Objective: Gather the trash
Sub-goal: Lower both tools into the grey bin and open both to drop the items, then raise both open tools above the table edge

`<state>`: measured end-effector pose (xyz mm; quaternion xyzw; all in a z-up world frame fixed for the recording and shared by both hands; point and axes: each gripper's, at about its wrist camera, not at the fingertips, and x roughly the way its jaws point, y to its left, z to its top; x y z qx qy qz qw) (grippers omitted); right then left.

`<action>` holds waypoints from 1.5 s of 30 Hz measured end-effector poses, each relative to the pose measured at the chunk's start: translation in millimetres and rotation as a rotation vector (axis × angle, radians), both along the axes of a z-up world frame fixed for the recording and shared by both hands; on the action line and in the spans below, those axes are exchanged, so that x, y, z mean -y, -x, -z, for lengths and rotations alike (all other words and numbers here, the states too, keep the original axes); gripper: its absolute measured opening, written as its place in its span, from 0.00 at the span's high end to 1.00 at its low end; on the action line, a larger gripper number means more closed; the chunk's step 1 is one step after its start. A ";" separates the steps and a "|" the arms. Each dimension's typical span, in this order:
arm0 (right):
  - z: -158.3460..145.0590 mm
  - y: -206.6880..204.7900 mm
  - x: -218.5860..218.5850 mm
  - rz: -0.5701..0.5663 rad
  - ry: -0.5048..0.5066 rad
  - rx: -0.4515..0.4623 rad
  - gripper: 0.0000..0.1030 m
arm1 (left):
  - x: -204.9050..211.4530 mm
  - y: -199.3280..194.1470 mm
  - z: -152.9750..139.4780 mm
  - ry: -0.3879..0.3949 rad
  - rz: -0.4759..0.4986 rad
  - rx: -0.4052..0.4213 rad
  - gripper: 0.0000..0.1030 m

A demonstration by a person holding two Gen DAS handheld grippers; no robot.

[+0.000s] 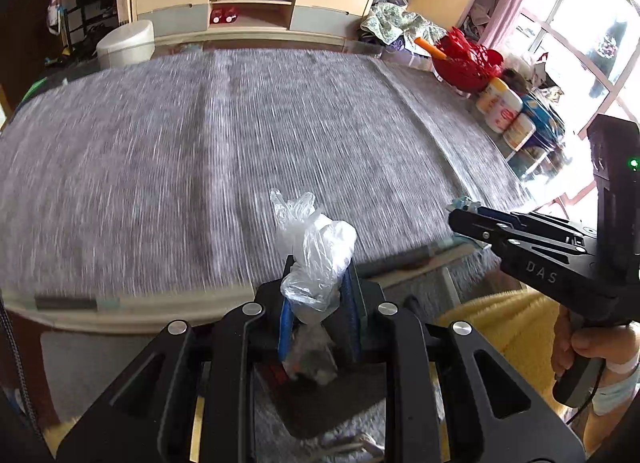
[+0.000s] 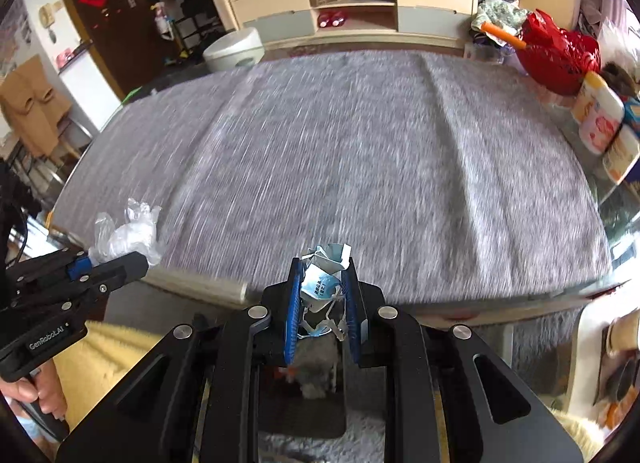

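Note:
My left gripper (image 1: 317,279) is shut on a crumpled clear plastic bag (image 1: 316,247), which sticks up between its blue pads over the near edge of the grey cloth table (image 1: 200,163). The same bag (image 2: 128,235) and left gripper (image 2: 116,259) show at the left of the right wrist view. My right gripper (image 2: 322,287) is shut on a crumpled blue and white face mask (image 2: 322,283); its straps hang down between the pads. In the left wrist view the right gripper (image 1: 460,217) reaches in from the right, with a bit of the mask (image 1: 464,205) at its tip.
A red basket (image 1: 468,63) and several jars (image 1: 506,115) stand along the table's right side. A white stool (image 1: 126,43) and a low cabinet (image 1: 248,3) lie beyond the far edge. Below the grippers sit a yellow fleecy cloth (image 2: 104,363) and a dark bin-like opening (image 2: 304,395).

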<state>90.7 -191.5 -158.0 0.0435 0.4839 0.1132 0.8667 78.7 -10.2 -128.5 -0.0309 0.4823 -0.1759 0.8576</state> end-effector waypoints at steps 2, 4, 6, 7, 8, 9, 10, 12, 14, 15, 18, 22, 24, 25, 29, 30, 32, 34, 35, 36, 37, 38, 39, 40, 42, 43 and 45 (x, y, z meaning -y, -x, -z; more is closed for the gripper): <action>6.2 13.3 -5.2 -0.010 0.005 -0.007 0.80 | 1.7 15.6 6.0 -0.006 0.005 -0.004 0.80; 12.4 22.3 -8.3 -0.015 0.007 -0.014 0.80 | 3.6 29.3 13.8 -0.007 0.013 -0.014 0.80; 21.7 30.9 -10.9 -0.015 0.003 -0.029 0.80 | 5.1 39.6 22.5 -0.010 0.020 -0.028 0.80; 25.7 34.8 -11.7 -0.014 0.002 -0.034 0.80 | 6.6 45.7 28.2 -0.015 0.022 -0.035 0.80; 31.0 41.1 -13.9 -0.014 0.003 -0.040 0.80 | 7.1 49.6 32.1 -0.017 0.024 -0.039 0.80; 34.8 43.9 -14.8 -0.014 0.004 -0.045 0.79 | 7.7 54.2 37.3 -0.020 0.025 -0.046 0.80; 39.0 46.6 -15.5 -0.014 0.004 -0.052 0.79 | 8.3 57.0 41.4 -0.022 0.025 -0.051 0.80; 48.9 53.5 -16.6 -0.013 0.002 -0.068 0.79 | 8.4 62.9 50.0 -0.025 0.024 -0.063 0.80; 59.4 58.9 -18.4 -0.014 -0.002 -0.088 0.79 | 8.5 68.4 61.7 -0.028 0.024 -0.084 0.80; 63.8 60.6 -18.5 -0.015 -0.003 -0.097 0.79 | 8.8 70.9 67.5 -0.028 0.025 -0.096 0.80; 77.7 64.8 -20.1 -0.019 -0.008 -0.122 0.79 | 11.3 78.1 88.5 -0.026 0.031 -0.135 0.80; 97.0 64.5 -22.4 -0.025 -0.018 -0.158 0.79 | 15.5 81.7 115.5 -0.023 0.035 -0.184 0.80; 106.8 64.1 -24.7 -0.032 -0.022 -0.179 0.79 | 17.4 82.3 126.7 -0.028 0.036 -0.205 0.80; 111.2 62.8 -26.3 -0.037 -0.027 -0.189 0.79 | 18.1 82.0 132.9 -0.029 0.037 -0.218 0.80; 128.4 58.7 -29.7 -0.039 -0.040 -0.231 0.78 | 20.5 78.3 145.6 -0.030 0.042 -0.251 0.80; 130.6 57.4 -30.4 -0.039 -0.040 -0.238 0.78 | 20.8 77.6 149.1 -0.027 0.044 -0.262 0.80; 134.2 53.6 -31.5 -0.039 -0.045 -0.251 0.78 | 21.1 76.4 152.9 -0.024 0.047 -0.275 0.80; 135.5 50.4 -31.6 -0.036 -0.048 -0.258 0.77 | 20.1 74.3 157.4 -0.021 0.048 -0.290 0.78; 136.2 48.8 -31.7 -0.034 -0.050 -0.260 0.77 | 19.5 73.1 159.3 -0.019 0.046 -0.297 0.78; 136.9 47.4 -31.7 -0.034 -0.051 -0.264 0.77 | 19.5 71.9 160.0 -0.021 0.044 -0.301 0.77; 137.9 46.3 -31.6 -0.032 -0.054 -0.268 0.77 | 19.4 71.2 161.2 -0.021 0.043 -0.305 0.76; 138.9 44.7 -31.4 -0.030 -0.053 -0.270 0.77 | 19.1 70.4 161.8 -0.021 0.043 -0.308 0.75; 139.6 44.0 -30.7 -0.027 -0.050 -0.273 0.74 | 18.2 69.7 162.6 -0.021 0.042 -0.311 0.72; 140.6 43.1 -30.0 -0.023 -0.054 -0.276 0.70 | 17.5 68.7 163.9 -0.023 0.039 -0.313 0.70; 140.8 41.7 -28.2 -0.019 -0.058 -0.274 0.50 | 16.2 67.4 164.5 -0.023 0.035 -0.315 0.56; 140.4 41.4 -27.6 -0.017 -0.056 -0.271 0.49 | 15.7 66.7 164.4 -0.024 0.030 -0.313 0.51; 139.0 40.5 -26.1 -0.009 -0.055 -0.266 0.45 | 15.2 66.1 163.3 -0.029 0.021 -0.306 0.42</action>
